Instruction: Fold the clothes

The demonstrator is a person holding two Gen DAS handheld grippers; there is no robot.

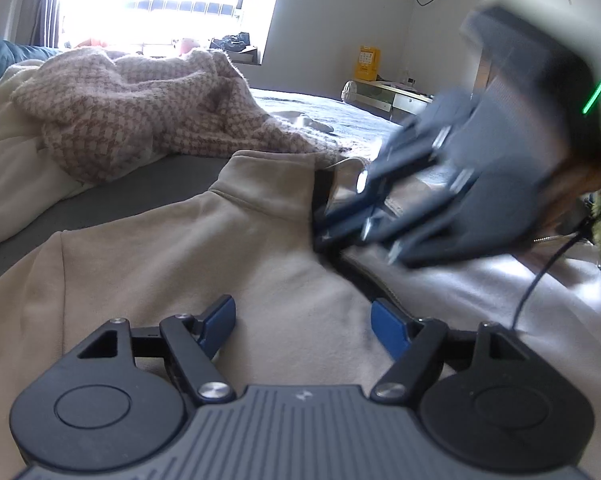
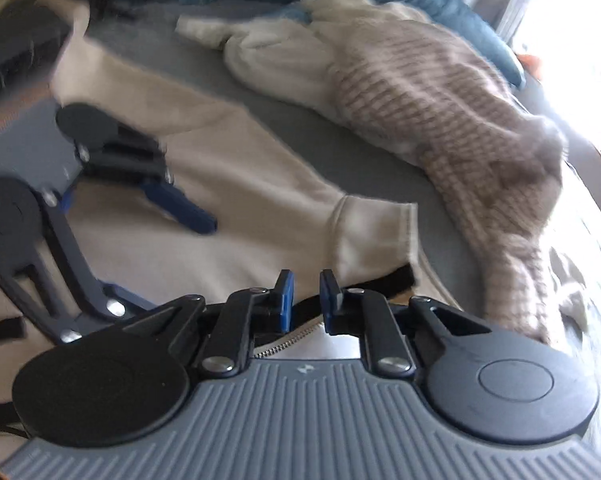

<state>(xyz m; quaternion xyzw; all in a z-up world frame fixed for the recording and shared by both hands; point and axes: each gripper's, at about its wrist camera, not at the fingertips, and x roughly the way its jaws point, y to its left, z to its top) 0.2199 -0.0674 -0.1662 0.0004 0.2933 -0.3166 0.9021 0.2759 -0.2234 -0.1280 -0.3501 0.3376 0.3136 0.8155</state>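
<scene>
A beige jacket [image 1: 180, 248] lay spread flat on a grey bed [image 1: 148, 188]. The left gripper [image 1: 302, 326] hovered released over the jacket's chest, cloth beneath but not between its wide jaws. The right gripper [image 2: 305, 300] sat at the jacket's collar, nearly clenched with a narrow gap; whether it pinched the zipper edge was unclear

A lived-in bedroom in a home: loose clothes, among them a fuzzy pink-and-cream houndstooth knit garment [image 1: 140, 112], lie on a wide bed with a grey sheet [image 1: 148, 188]. Behind it a bright barred window [image 1: 160, 0] with a dark curtain [image 1: 46, 0] and a low cluttered side table [image 1: 392, 94] stand against plain white walls [image 1: 340, 20].
</scene>
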